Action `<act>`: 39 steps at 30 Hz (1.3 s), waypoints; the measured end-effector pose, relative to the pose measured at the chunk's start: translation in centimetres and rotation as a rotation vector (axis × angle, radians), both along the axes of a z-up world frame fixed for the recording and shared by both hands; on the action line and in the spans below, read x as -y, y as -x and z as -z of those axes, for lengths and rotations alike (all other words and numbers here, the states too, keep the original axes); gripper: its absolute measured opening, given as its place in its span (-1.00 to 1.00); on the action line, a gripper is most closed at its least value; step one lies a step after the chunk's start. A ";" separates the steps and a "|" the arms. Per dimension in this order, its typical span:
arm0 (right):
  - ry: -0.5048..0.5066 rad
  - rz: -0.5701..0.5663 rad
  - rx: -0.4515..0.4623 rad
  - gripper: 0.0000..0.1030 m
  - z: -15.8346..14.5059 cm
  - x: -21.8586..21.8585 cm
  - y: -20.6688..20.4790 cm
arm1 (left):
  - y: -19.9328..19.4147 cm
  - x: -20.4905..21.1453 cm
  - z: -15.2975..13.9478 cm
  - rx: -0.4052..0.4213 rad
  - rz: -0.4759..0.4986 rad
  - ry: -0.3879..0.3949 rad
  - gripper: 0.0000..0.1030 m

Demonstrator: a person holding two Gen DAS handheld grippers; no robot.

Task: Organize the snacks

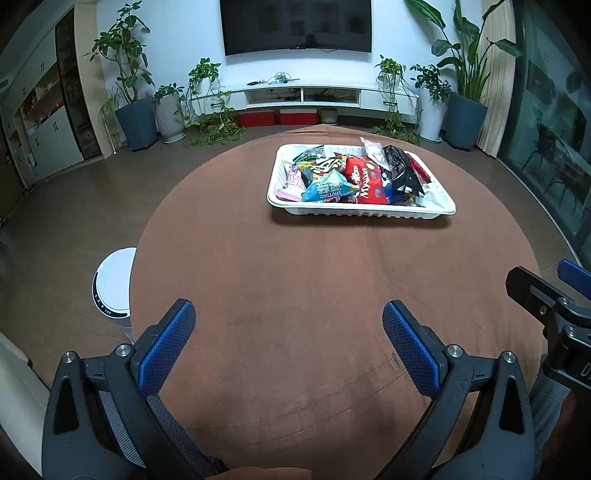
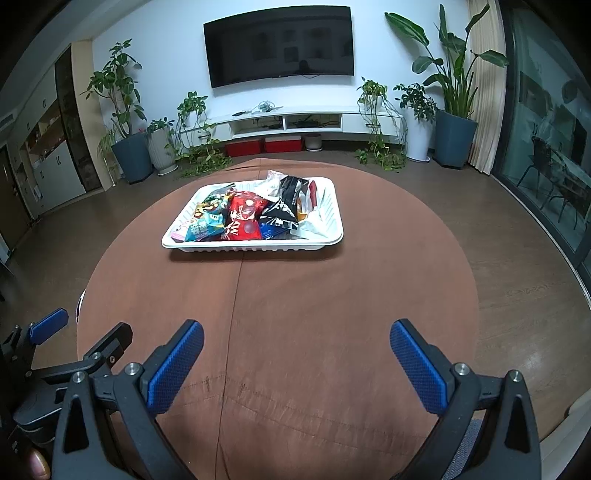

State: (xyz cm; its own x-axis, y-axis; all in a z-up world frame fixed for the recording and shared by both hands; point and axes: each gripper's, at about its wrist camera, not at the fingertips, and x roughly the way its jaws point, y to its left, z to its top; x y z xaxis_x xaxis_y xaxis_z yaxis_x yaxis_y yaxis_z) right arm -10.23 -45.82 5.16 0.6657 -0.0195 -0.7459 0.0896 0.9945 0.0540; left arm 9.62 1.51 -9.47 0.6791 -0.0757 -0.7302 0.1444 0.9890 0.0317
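A white ribbed tray (image 1: 364, 213) (image 2: 255, 246) stands on the far half of the round brown table (image 1: 295, 277) (image 2: 295, 295). It holds several snack packets: a red packet (image 1: 365, 179) (image 2: 243, 218), a black packet (image 1: 400, 166) (image 2: 286, 206), a light blue packet (image 1: 327, 188) (image 2: 201, 227) and others. My left gripper (image 1: 289, 319) is open and empty over the near table edge. My right gripper (image 2: 296, 338) is open and empty beside it, also well short of the tray. Each gripper shows at the edge of the other's view.
A white round appliance (image 1: 112, 284) stands on the floor left of the table. Behind are a TV (image 1: 295, 24), a low white cabinet (image 1: 314, 96), red boxes (image 1: 277, 117) and potted plants. Glass doors are on the right.
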 end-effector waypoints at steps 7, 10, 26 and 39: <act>0.000 -0.001 -0.002 1.00 0.0 0.0 0.0 | 0.0 0.0 0.1 0.000 0.000 0.000 1.00; 0.000 0.000 -0.002 1.00 0.0 0.0 0.0 | 0.0 0.0 0.0 0.000 -0.001 -0.001 1.00; -0.001 0.000 -0.004 1.00 0.0 0.0 0.0 | 0.0 0.0 0.1 -0.001 0.000 -0.001 1.00; 0.000 0.000 -0.005 1.00 0.0 0.0 0.0 | 0.0 -0.2 0.3 -0.002 -0.001 -0.004 1.00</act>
